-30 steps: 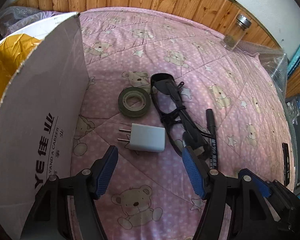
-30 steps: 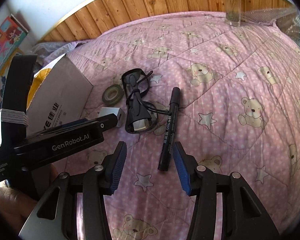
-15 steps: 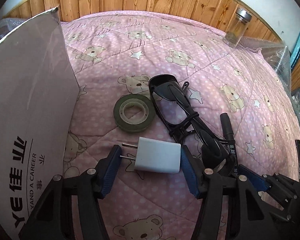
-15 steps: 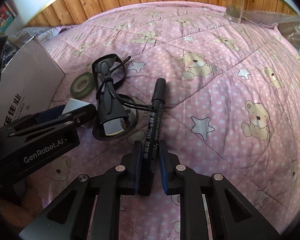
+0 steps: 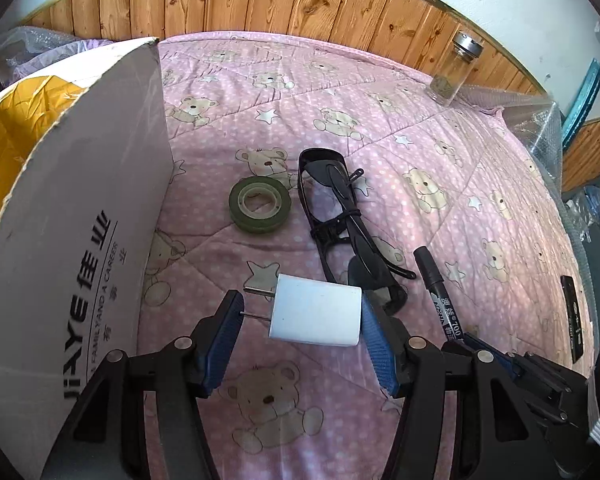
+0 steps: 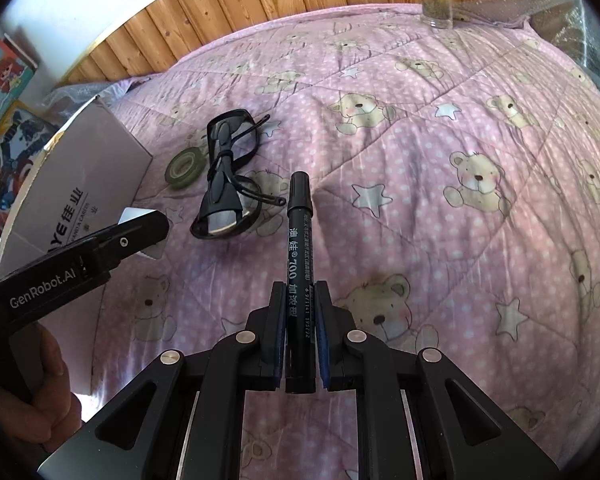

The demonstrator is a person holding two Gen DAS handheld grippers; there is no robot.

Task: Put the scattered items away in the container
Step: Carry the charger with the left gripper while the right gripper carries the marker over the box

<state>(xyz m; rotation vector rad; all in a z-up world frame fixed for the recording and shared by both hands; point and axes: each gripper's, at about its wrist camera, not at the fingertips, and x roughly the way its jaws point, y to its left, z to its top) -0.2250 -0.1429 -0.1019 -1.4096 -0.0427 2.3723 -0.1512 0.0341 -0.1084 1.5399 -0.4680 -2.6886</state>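
Both tongs loaded, both items off or nearly off the bed quilt (image 6: 440, 128).

Left tongs (image 5: 300, 320): white wall charger (image 5: 315, 316) sits between the blue pads, prongs pointing at the left pad. Right pad touches the body; left pad seems to meet only the prong tips, if at all. I cannot tell whether this grip is firm. Judgement: squeeze fully before swinging, since a hold on the prongs would let the charger pivot.

Right tongs (image 6: 299, 300): clamped on the black marker (image 6: 299, 248) near its tail end, cap forward, most of the length cantilevered ahead. Likely to droop or twist; keep the wrist level and move slowly.

Container: cardboard box (image 5: 80, 240) stands just left of the left tongs, yellow liner visible inside. Its near wall is tall, so lift clear over the rim and release low inside.

Left on the quilt: green tape roll (image 5: 260, 205) and black glasses (image 5: 340, 216), side by side near the box.
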